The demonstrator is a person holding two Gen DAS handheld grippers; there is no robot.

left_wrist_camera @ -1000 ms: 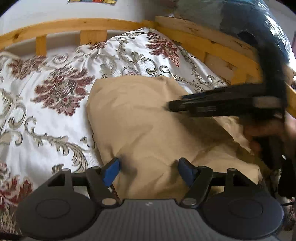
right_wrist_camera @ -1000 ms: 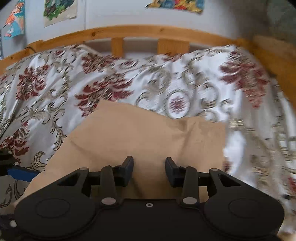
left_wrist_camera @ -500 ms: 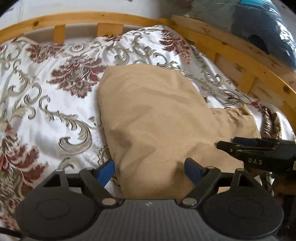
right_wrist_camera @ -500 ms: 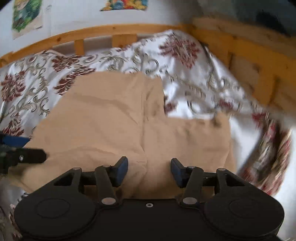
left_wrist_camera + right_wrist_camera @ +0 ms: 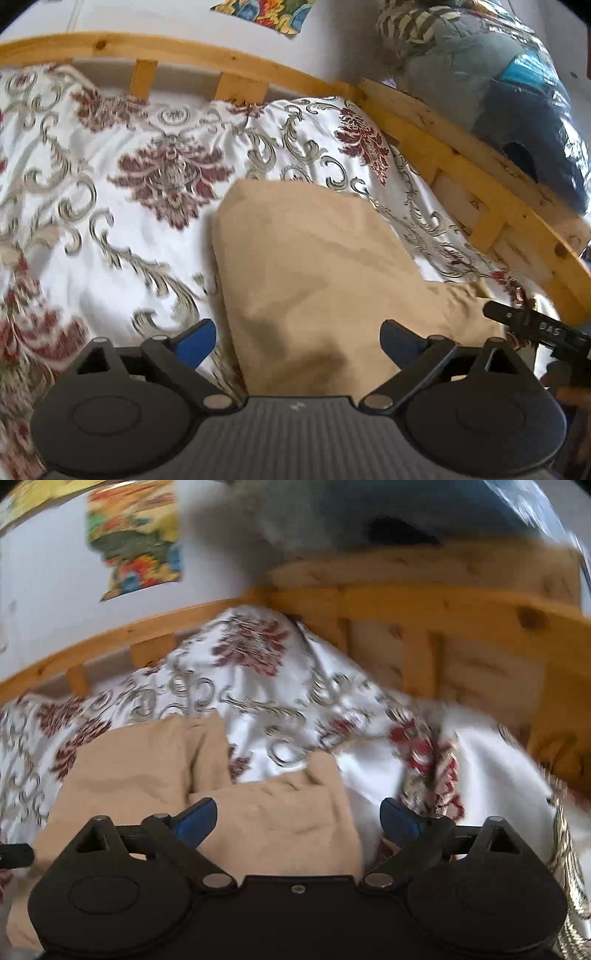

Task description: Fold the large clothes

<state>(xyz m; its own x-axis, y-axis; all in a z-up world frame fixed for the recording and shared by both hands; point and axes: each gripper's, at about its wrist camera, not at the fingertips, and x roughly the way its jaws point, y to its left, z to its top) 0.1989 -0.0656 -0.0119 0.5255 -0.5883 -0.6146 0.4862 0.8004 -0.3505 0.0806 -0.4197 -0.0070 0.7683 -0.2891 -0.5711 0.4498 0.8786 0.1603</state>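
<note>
A tan garment (image 5: 317,273) lies partly folded on a floral white bedspread (image 5: 110,206). My left gripper (image 5: 297,341) is open and empty, hovering over the garment's near edge. The tip of the right gripper (image 5: 532,326) shows at the garment's right side. In the right wrist view the garment (image 5: 273,823) lies below my right gripper (image 5: 297,818), which is open and empty over the garment's right-hand flap. The tip of the left gripper (image 5: 14,854) shows at the left edge.
A wooden bed rail (image 5: 480,206) curves round the far and right sides of the bed; in the right wrist view the rail (image 5: 443,627) is close ahead. A bulky blue bag (image 5: 517,92) sits behind the rail. Posters (image 5: 136,535) hang on the wall.
My right gripper has swung right and back, from above the garment to its right-hand flap near the rail, and its jaws have widened. My left gripper has drawn back a little and stays open.
</note>
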